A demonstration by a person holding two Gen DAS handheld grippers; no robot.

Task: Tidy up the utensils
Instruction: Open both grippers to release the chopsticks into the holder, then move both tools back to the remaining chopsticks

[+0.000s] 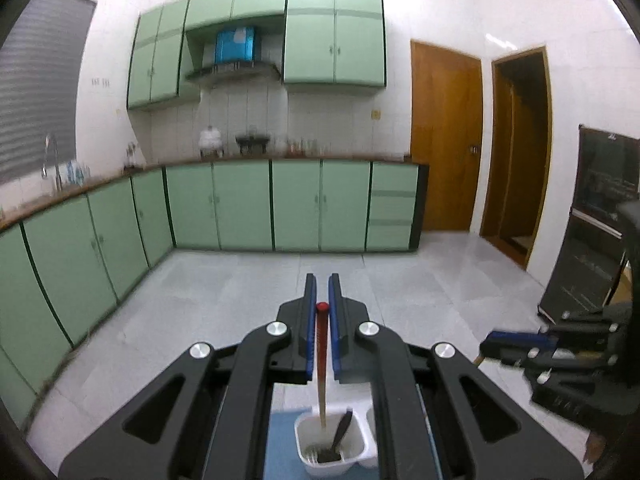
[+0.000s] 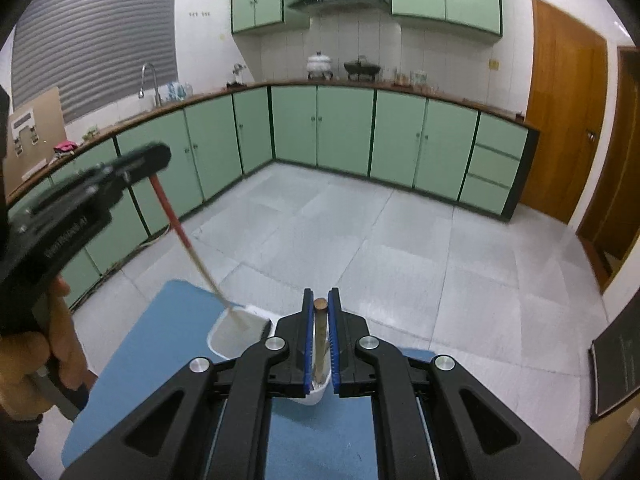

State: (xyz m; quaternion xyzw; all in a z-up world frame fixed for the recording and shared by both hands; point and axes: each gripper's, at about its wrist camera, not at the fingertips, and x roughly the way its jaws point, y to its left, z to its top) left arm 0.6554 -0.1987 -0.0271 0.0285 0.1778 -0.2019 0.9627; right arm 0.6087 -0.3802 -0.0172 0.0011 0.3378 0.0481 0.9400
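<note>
left wrist view: my left gripper (image 1: 322, 292) is clamping a red-topped chopstick (image 1: 321, 344), jaws nearly closed, its tip dipping into the white holder (image 1: 308, 432) beside a dark spoon (image 1: 340, 434). right wrist view: my right gripper (image 2: 321, 304) is pinching a brown chopstick (image 2: 319, 340) upright over the holder's second compartment (image 2: 316, 394) on the blue mat (image 2: 160, 340).

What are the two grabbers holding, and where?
Left hand-held gripper pinches a red-topped chopstick near its top; right hand-held gripper pinches a brown chopstick near its top.

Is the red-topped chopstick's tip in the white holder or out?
In: the red-topped chopstick, gripped by the left gripper, dips its tip inside the white holder.
</note>
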